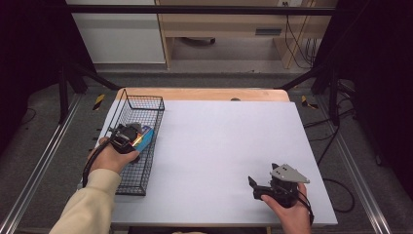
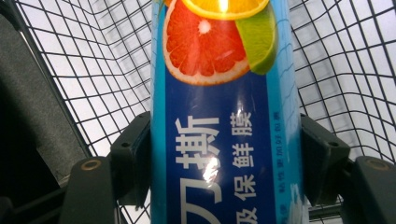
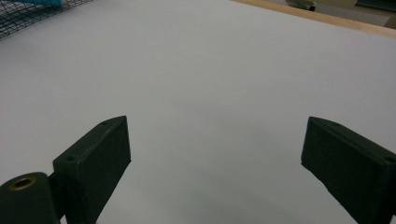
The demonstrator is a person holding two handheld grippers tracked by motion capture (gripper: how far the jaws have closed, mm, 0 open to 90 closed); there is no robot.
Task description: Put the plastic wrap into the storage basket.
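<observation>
The left gripper (image 1: 127,137) hangs inside the black wire-mesh basket (image 1: 146,105) at the left edge of the desk, its fingers (image 2: 133,151) clenched on a long blue box of cling film printed with citrus slices (image 2: 224,140). In the left gripper view the box runs straight up between the two black fingers, one pad pressing each narrow side, and its far end with the grapefruit, orange and lime picture reaches well beyond the fingertips. Basket mesh surrounds the grip on all sides: the wire floor lies beneath the box and wire walls rise close on either side of the fingers and beyond the box's far end. From the high view a blue and orange end of the box (image 1: 145,136) pokes out just past the fingers toward the basket's inner wall, with the person's cream-sleeved hand (image 1: 111,157) behind the gripper.

The right gripper (image 1: 255,187) sits low over the near right part of the desk, well apart from the basket, held in the person's other hand (image 1: 287,209) with its grey three-cornered plate on top. Its fingers (image 3: 100,158) are released and spread wide, with bare white desk surface (image 3: 210,93) between and ahead of them. Far beyond its fingertips, a corner of the basket (image 3: 28,18) shows, and the wooden desk edge (image 3: 327,18) crosses the far side.
</observation>
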